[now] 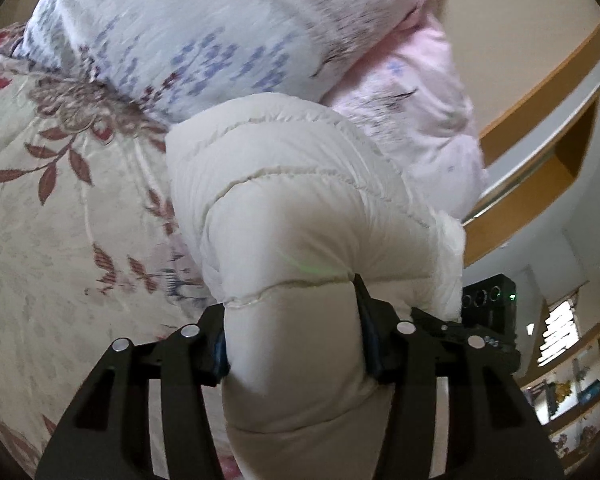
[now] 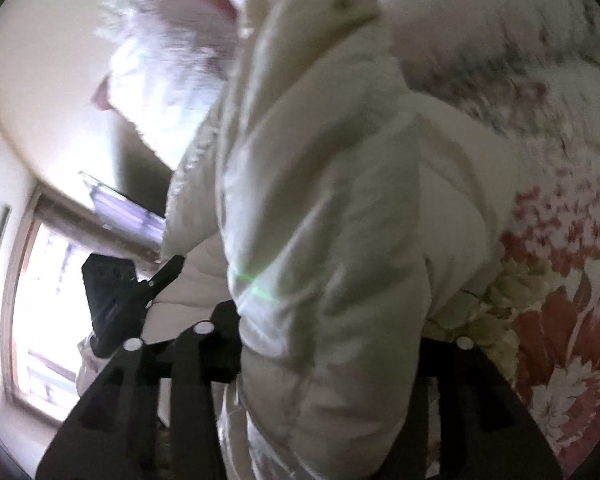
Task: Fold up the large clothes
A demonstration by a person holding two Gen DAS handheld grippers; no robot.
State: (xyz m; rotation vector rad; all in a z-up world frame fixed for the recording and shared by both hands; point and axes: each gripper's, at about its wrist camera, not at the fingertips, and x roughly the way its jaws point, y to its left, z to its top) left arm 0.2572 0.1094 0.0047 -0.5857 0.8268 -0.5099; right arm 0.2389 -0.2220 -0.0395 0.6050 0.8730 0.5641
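A cream-white puffer jacket (image 1: 300,200) fills the middle of the left wrist view. My left gripper (image 1: 296,332) is shut on a padded section of it, the quilted fabric bulging between the two fingers. In the right wrist view the same jacket (image 2: 320,200) hangs in a thick bunch, blurred by motion. My right gripper (image 2: 328,344) is shut on it; the fabric covers most of the fingers. The other gripper (image 2: 116,296) shows at the left of that view, next to the jacket. The jacket is held above a floral bedspread (image 1: 60,220).
A blue-flowered white pillow (image 1: 204,28) and a pink pillow (image 1: 424,112) lie at the head of the bed behind the jacket. A wooden shelf (image 1: 540,152) is on the wall at right. A bright window (image 2: 48,312) is at left. The bedspread's red flowers (image 2: 560,300) show at right.
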